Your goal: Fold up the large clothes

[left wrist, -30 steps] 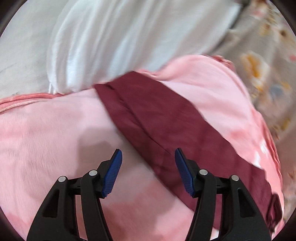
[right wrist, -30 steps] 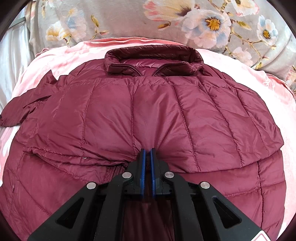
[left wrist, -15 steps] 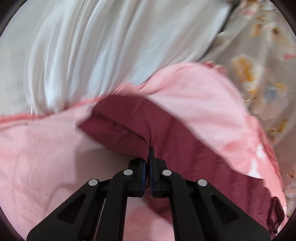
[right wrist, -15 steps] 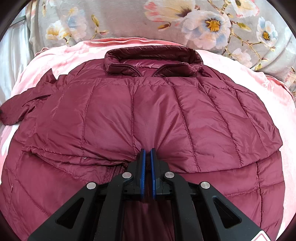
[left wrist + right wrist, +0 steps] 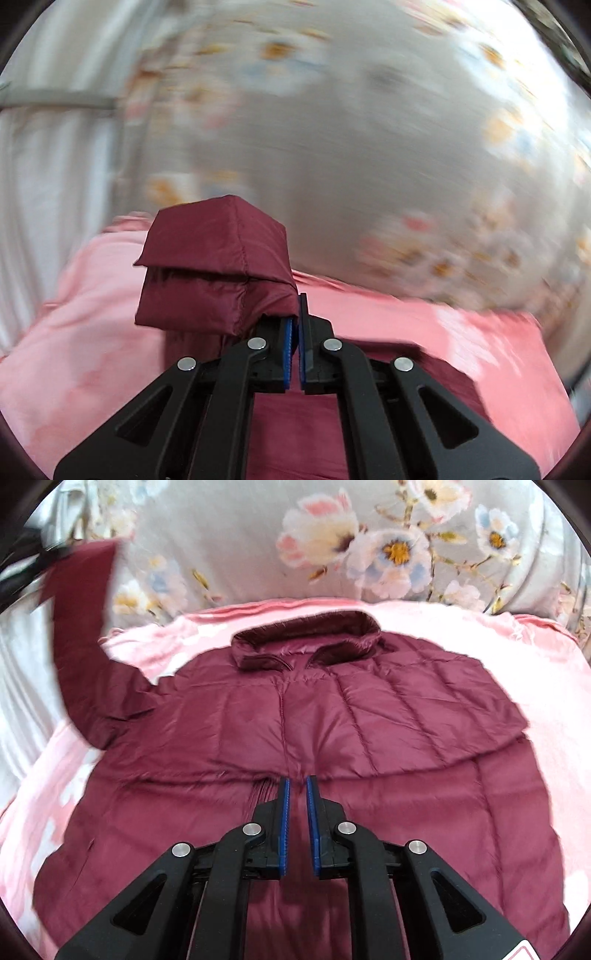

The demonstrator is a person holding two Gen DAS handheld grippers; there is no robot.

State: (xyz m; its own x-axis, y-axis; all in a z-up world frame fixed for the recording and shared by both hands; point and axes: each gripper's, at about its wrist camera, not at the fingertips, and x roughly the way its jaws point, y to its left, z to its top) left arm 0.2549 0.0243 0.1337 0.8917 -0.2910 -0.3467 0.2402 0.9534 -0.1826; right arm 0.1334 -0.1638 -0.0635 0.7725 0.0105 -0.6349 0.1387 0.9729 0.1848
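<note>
Left wrist view: left tool (image 5: 297, 325) pressed together on the sleeve cuff (image 5: 214, 266) of the maroon puffer jacket (image 5: 295, 738), cuff lifted clear of the pink blanket (image 5: 85, 350); background blurred. Right wrist view: right tool (image 5: 296, 805) slightly parted, gripping nothing, low over the jacket's middle. Jacket lies flat on the blanket, collar (image 5: 306, 642) at far side. Its left sleeve (image 5: 85, 627) rises at far left. Floral sheet (image 5: 369, 535) beyond.

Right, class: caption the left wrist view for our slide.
Left gripper pinches the maroon jacket's sleeve cuff, lifted above the pink blanket.
</note>
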